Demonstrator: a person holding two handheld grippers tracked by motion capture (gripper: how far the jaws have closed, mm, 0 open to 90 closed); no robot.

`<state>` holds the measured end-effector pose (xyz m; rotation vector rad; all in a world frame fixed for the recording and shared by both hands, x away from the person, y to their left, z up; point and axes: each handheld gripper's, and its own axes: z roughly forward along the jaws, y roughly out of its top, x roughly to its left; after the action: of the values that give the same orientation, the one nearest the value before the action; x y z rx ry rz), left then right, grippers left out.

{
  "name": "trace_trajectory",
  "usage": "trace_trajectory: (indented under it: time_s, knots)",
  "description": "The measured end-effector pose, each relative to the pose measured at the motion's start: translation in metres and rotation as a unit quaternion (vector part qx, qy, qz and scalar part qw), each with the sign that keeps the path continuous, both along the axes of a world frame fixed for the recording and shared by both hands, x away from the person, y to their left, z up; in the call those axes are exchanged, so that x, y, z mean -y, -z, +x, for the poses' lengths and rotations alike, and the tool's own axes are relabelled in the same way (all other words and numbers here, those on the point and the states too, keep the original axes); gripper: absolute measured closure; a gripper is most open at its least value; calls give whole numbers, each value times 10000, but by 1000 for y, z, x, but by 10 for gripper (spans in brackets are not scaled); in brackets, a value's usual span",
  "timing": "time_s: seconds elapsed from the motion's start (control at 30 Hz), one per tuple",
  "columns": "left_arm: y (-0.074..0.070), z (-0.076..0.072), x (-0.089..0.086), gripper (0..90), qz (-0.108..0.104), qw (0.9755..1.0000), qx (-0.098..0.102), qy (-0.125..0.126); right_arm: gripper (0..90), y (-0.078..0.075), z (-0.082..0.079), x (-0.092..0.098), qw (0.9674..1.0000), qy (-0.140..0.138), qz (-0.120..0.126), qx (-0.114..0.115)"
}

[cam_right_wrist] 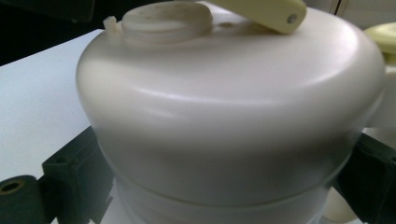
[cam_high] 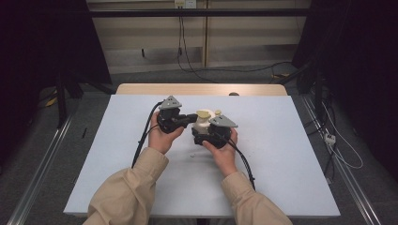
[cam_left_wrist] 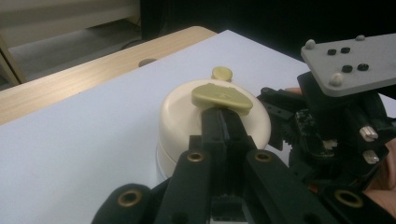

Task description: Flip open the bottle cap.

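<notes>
On the white table [cam_high: 281,154], left tongs [cam_left_wrist: 223,122] pinch the lid handle [cam_left_wrist: 222,97]; right tongs [cam_high: 210,137] clamp the cream pot [cam_right_wrist: 224,116].

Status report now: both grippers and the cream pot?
Left gripper shut at olive lid tab. Right gripper clasps cream pot. Table unobstructed.

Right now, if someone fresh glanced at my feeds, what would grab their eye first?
Probably the cream round container at the middle of the white table, flanked by both hand-held grippers. The right gripper has its jaws on either side of the container's body, while the left gripper has its jaws shut, tips at the olive flap on the lid. A small olive knob sits just behind the flap.
</notes>
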<state>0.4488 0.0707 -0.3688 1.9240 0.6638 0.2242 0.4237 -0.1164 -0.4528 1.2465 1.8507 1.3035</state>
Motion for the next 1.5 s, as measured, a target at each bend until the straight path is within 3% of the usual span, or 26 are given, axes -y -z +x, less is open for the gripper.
trace_trajectory:
  time_s: [0.83,1.5]
  knots:
    - [-10,4,8,900,-33,10000,86,-4,50,0,0,0,10000,8,3,-4]
    - [-9,6,15,900,34,10000,83,14,50,0,0,0,10000,5,-8,-2]
